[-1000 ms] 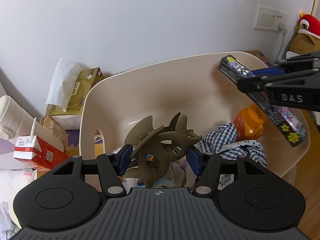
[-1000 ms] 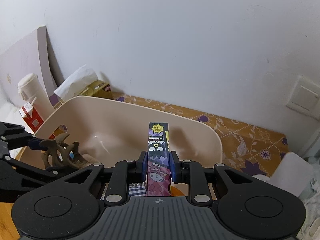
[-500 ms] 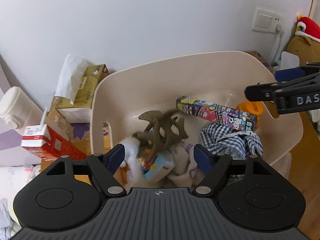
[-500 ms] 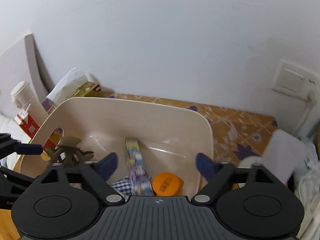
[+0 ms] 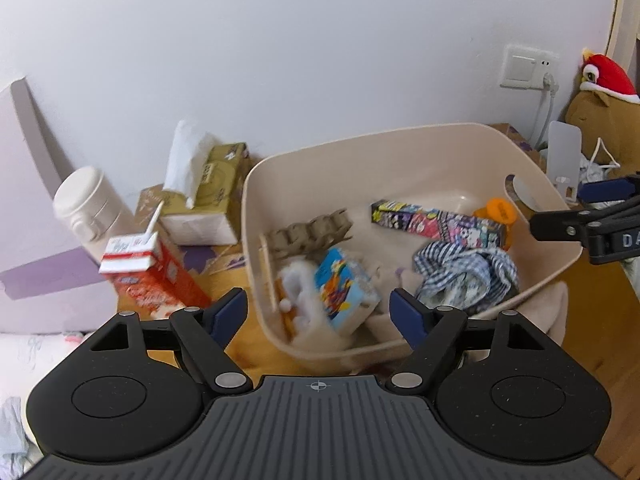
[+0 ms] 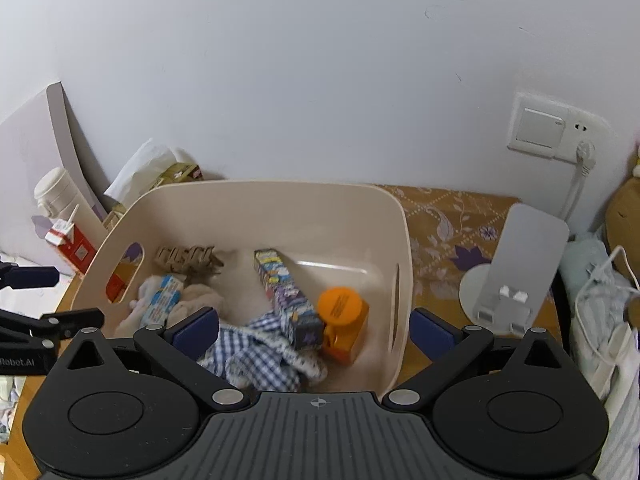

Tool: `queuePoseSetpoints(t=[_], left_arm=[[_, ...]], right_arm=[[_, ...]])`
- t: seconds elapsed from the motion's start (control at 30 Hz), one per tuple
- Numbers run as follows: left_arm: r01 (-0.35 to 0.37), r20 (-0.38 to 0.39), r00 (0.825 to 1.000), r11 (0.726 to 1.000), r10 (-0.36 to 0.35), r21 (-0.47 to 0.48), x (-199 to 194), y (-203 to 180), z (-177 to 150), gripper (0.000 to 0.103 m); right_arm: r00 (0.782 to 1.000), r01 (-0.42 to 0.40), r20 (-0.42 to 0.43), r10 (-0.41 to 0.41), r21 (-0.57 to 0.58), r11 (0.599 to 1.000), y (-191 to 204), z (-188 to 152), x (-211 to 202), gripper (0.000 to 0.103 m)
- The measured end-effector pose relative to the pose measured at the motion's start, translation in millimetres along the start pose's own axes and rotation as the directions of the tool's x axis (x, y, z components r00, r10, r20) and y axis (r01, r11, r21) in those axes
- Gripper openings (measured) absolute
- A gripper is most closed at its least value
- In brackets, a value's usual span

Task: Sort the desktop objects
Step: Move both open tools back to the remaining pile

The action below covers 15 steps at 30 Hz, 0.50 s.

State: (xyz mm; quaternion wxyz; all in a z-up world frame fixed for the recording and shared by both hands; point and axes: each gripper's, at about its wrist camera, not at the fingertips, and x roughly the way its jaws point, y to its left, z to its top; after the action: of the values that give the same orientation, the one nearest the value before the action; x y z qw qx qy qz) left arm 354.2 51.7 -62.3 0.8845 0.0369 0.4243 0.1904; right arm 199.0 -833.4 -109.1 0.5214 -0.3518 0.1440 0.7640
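A beige plastic bin [image 5: 400,132] [image 6: 280,188] stands on the desk by the wall. In it lie a brown hair claw [image 5: 310,232] [image 6: 188,258], a long colourful cartoon box [image 5: 436,224] [image 6: 286,292], an orange bottle [image 5: 496,212] [image 6: 344,312], a blue checked cloth [image 5: 464,276] [image 6: 256,356] and a small blue carton [image 5: 344,288] [image 6: 162,300]. My left gripper [image 5: 318,310] hovers at the bin's near edge, its jaws opening with nothing between them. My right gripper [image 6: 314,326] hangs above the bin's near right corner, jaws opening too, nothing held.
Left of the bin stand a red milk carton [image 5: 148,276], a tissue box [image 5: 208,196] and a white bottle [image 5: 90,208]. To its right are a grey phone stand [image 6: 516,264], white cables, a wall socket [image 6: 552,128] and a plush toy [image 5: 600,108].
Both grippers opened wide. The hair claw dropped from the left one and the long box from the right one into the bin. Both grippers drew back from the bin.
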Motion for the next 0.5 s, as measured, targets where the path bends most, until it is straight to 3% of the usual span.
queuePoseSetpoints(t=[0.5], left_arm=[[-0.02, -0.085, 0.996, 0.995, 0.012, -0.093, -1, 32, -51, 0.08]], right_arm=[[0.995, 0.057, -0.086, -0.053, 0.043, 0.997, -1, -52, -11, 0.103]])
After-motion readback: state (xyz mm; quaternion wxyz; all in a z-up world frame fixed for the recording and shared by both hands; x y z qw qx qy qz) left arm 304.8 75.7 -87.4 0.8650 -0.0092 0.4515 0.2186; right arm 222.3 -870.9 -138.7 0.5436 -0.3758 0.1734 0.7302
